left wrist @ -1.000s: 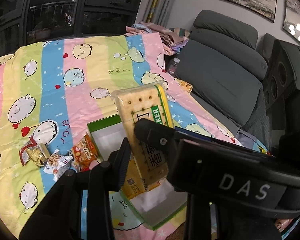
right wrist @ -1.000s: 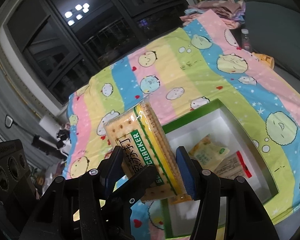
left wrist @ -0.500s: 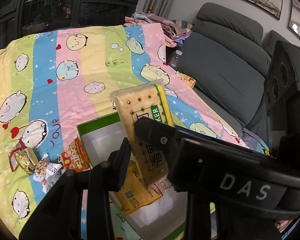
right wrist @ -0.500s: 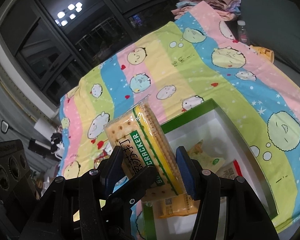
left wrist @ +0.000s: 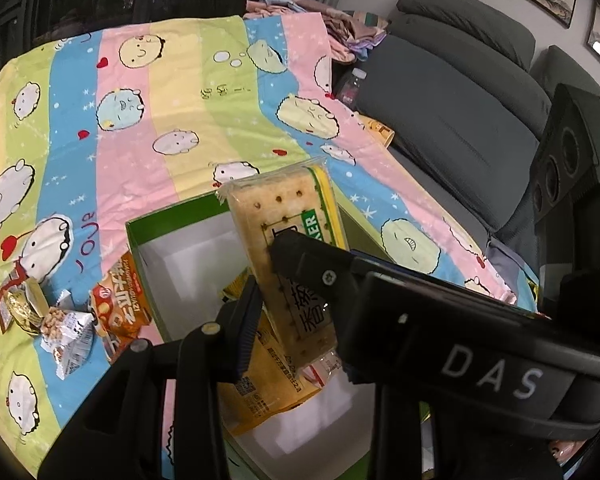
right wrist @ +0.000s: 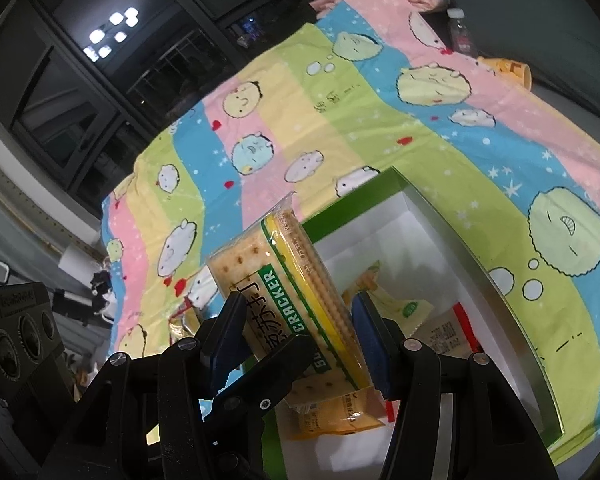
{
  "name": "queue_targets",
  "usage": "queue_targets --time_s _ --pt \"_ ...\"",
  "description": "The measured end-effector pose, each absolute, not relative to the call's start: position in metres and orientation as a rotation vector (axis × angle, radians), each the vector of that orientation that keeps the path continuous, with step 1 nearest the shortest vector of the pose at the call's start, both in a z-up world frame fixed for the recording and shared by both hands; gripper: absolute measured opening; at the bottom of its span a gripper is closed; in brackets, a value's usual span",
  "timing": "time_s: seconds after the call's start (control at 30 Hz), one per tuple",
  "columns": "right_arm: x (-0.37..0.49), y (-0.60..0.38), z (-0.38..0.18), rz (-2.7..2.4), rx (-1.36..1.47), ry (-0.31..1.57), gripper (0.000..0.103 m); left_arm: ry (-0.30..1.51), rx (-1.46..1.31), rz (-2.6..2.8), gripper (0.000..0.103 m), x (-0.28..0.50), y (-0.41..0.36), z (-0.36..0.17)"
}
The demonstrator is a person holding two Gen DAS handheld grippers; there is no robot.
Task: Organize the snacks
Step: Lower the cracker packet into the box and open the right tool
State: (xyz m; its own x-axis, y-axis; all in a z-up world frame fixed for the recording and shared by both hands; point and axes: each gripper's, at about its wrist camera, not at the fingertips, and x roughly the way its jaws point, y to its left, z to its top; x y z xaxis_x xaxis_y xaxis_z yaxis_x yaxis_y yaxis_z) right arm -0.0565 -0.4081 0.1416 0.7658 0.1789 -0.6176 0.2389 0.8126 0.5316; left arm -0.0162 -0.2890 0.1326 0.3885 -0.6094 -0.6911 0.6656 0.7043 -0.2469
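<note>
Our right gripper [right wrist: 298,332] is clamped narrow on the cracker pack [right wrist: 284,292], which stands tilted above the green-rimmed box [right wrist: 352,204]. To do this well, we should lower the pack toward the bare white floor at the box's 12 o'clock end, clear of the yellow packet [right wrist: 332,420] under it, and let go only once it rests flat.

One pad [left wrist: 246,320] of our left gripper [left wrist: 288,296] lies against the pack, but the right gripper's body hides the other finger, so we cannot tell whether it grips. The pack's bottom end is hidden behind the fingers, and the box's 6 o'clock corner is covered. Loose snacks [left wrist: 68,328] lie on the blanket [left wrist: 140,140] at the box's 9 o'clock, their labels too small to read.
</note>
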Motion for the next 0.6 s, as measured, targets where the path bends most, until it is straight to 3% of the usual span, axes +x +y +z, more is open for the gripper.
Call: queue_targets --time_s 0.6 --pt "-0.047 -0.423 0.116 -0.068 0.675 0.788 0.058 0.962 0.064 -0.817 0.032 -0.002 -0.305 0.106"
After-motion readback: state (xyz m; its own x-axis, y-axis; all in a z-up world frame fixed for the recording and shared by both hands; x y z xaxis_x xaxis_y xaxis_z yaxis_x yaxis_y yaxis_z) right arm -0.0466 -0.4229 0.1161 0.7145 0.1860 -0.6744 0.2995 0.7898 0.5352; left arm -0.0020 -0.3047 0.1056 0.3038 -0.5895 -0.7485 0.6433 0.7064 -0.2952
